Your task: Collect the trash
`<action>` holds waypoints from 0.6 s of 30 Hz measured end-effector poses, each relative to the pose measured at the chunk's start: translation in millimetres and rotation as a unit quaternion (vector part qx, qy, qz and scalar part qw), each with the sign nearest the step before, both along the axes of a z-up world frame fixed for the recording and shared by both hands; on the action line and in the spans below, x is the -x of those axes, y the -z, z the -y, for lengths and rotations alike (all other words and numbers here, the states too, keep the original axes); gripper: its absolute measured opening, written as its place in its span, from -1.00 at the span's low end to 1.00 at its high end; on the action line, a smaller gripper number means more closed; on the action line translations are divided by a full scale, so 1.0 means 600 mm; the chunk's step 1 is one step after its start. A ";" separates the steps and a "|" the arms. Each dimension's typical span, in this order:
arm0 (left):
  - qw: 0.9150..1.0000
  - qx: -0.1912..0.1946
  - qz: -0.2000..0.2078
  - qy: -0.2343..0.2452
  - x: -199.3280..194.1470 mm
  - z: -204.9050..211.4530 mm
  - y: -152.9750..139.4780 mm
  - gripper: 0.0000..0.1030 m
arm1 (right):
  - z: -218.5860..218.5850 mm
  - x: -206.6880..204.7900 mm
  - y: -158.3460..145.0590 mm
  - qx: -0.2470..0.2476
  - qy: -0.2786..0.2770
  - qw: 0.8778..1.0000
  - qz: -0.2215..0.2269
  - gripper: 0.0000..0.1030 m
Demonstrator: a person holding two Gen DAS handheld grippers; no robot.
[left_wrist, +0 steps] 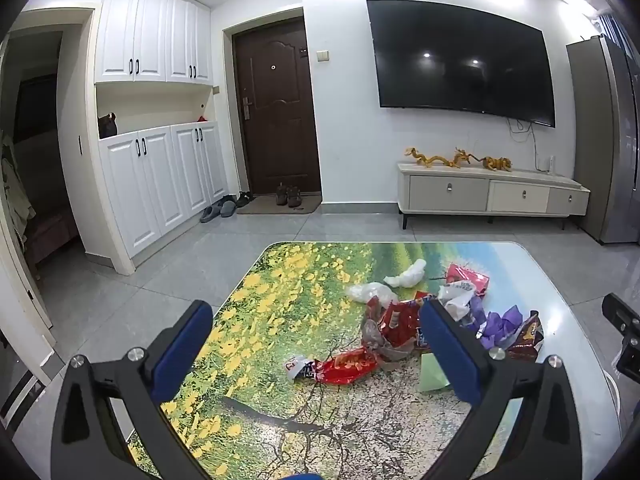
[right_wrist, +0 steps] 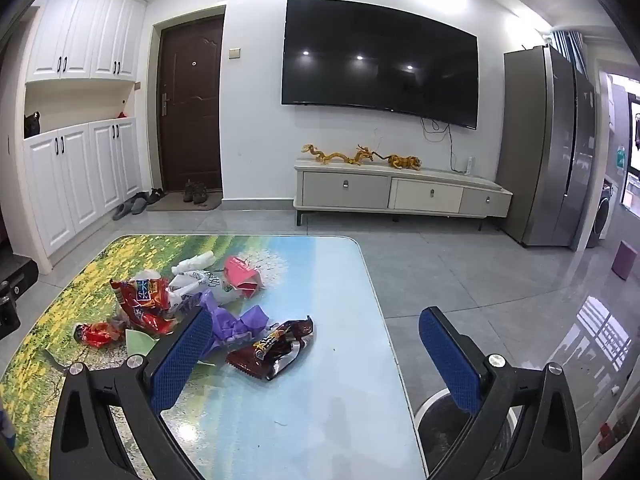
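Lying ahead of open tools (left_wrist: pixel 316 334): trash (left_wrist: pixel 424 320)

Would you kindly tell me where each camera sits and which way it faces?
Left wrist: on the left gripper, tilted down over the table, facing the TV wall; its open fingers show.
Right wrist: on the right gripper, over the table's right edge, bin below; open fingers.
Shared: trash pile, TV.

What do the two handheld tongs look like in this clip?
Both match. The left tongs and the right tongs each have black angular plastic arms with triangular cut-outs and silver screw heads. Their fingers carry blue, fine-textured pads. No cables, markings or sleeves show.
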State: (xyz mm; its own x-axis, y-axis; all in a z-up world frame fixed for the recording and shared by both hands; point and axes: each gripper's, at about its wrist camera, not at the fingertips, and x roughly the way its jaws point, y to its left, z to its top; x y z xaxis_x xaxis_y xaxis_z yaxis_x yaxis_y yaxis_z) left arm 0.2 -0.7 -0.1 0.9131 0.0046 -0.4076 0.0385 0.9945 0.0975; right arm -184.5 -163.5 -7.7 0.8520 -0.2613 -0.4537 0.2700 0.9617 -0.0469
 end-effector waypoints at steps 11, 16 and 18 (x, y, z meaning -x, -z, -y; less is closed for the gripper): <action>1.000 0.016 -0.012 0.010 -0.009 -0.004 0.011 1.00 | 0.006 -0.009 0.014 0.001 0.008 1.000 0.000 1.00; 0.999 0.017 -0.022 0.019 -0.013 -0.004 0.018 1.00 | 0.008 -0.001 0.001 0.006 0.012 1.000 -0.002 1.00; 0.999 0.015 -0.023 0.024 -0.012 -0.002 0.015 1.00 | 0.008 -0.001 0.000 0.007 0.011 1.000 -0.002 1.00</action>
State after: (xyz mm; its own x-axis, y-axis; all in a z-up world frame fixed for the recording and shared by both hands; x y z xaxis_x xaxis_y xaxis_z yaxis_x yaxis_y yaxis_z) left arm 7.5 0.8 -9.1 0.8926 -0.0518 -0.4478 0.0905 0.9937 0.0655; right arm -183.8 -168.6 -8.0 0.8438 -0.2868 -0.4536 0.2913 0.9546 -0.0618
